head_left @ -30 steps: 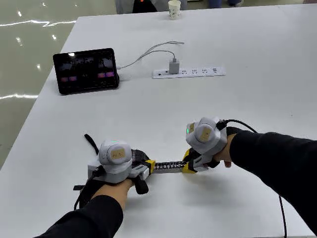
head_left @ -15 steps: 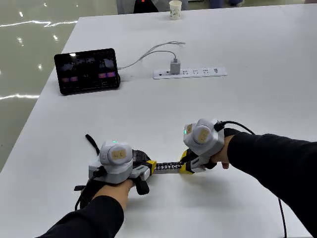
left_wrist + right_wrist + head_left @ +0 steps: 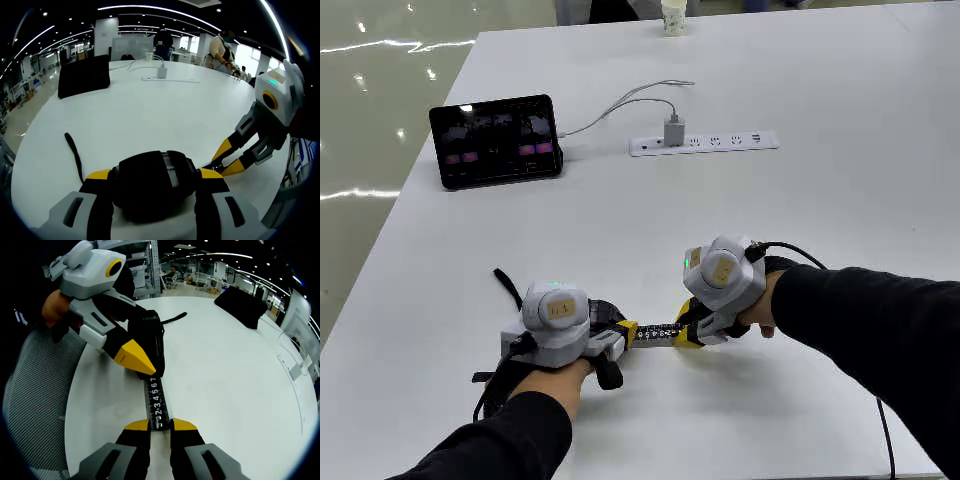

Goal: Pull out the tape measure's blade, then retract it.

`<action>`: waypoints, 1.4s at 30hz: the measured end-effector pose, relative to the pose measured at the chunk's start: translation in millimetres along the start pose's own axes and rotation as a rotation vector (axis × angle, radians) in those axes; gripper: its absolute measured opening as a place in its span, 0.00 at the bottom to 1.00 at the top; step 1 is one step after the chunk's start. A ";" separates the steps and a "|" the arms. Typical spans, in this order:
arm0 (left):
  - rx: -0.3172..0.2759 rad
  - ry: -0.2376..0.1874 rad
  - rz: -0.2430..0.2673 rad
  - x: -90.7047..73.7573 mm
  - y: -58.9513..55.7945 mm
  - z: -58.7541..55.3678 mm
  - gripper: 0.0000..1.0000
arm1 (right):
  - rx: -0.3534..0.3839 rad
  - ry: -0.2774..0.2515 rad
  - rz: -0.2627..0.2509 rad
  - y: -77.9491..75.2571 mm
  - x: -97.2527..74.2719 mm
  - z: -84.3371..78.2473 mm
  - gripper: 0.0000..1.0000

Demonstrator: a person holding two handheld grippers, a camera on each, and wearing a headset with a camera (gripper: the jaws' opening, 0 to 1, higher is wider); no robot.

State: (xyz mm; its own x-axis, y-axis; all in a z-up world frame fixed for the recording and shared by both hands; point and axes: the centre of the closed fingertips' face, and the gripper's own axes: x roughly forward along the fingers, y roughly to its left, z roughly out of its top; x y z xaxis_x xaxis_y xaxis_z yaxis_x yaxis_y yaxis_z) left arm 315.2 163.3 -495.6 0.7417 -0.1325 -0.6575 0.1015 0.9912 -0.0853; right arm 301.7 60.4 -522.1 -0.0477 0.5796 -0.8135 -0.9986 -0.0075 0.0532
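Right gripper view: right tool (image 3: 160,425) pinches blade (image 3: 154,396).

My left gripper (image 3: 616,345), lower left of centre, and right gripper (image 3: 688,325) are rounded pale-grey shells with tan square stickers (image 3: 558,311) and yellow-tipped jaws. Black sleeves (image 3: 865,325) cover both arms; a black cable (image 3: 795,246) leaves the right gripper.

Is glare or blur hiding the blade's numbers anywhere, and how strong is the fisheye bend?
Right gripper view: blade numerals crisp, no glare; table edge bows strongly. Left gripper view: tape measure case dark, little detail; table rounded likewise. Head view: sharp and undistorted, lights glare on the floor, blade numbers too small to read.
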 end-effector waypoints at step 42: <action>-0.023 -0.007 -0.018 -0.7 1.8 0.2 0.61 | 0.018 -0.050 -0.003 -2.4 17.6 22.0 0.11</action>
State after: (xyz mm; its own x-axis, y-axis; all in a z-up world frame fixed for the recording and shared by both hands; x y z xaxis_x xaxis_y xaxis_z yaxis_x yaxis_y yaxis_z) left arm 315.0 165.2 -495.1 0.7447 -0.1500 -0.6504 0.0996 0.9885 -0.1139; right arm 303.8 88.5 -523.8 -0.0429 0.6199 -0.7835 -0.9980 0.0091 0.0618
